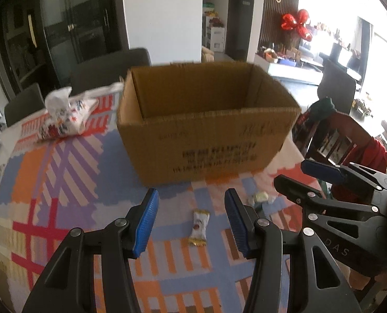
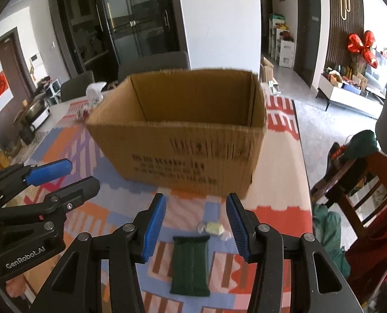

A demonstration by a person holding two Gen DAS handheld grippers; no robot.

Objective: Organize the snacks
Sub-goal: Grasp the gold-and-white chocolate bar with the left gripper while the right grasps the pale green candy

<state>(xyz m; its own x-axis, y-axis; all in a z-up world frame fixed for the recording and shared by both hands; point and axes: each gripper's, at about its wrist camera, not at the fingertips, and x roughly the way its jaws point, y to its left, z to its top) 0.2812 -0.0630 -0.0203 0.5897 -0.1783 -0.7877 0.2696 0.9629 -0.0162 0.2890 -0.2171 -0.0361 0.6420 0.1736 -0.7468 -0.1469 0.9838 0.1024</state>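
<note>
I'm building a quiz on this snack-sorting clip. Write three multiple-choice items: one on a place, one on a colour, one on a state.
1. Where does the dark green packet lie?
A. inside the cardboard box
B. on the patterned tablecloth, in front of the right gripper
C. on the chair

2. What colour are the ends of the white candy wrapper?
A. gold
B. blue
C. black

3. How do the left gripper jaws stand?
A. shut on the candy
B. shut on nothing
C. open, holding nothing

Answers:
1 B: it rests flat on the tablecloth, short of the cardboard box, before the right gripper.
2 A: both crimped ends are gold.
3 C: the pads are wide apart, the candy lying on the cloth beyond them.
</note>
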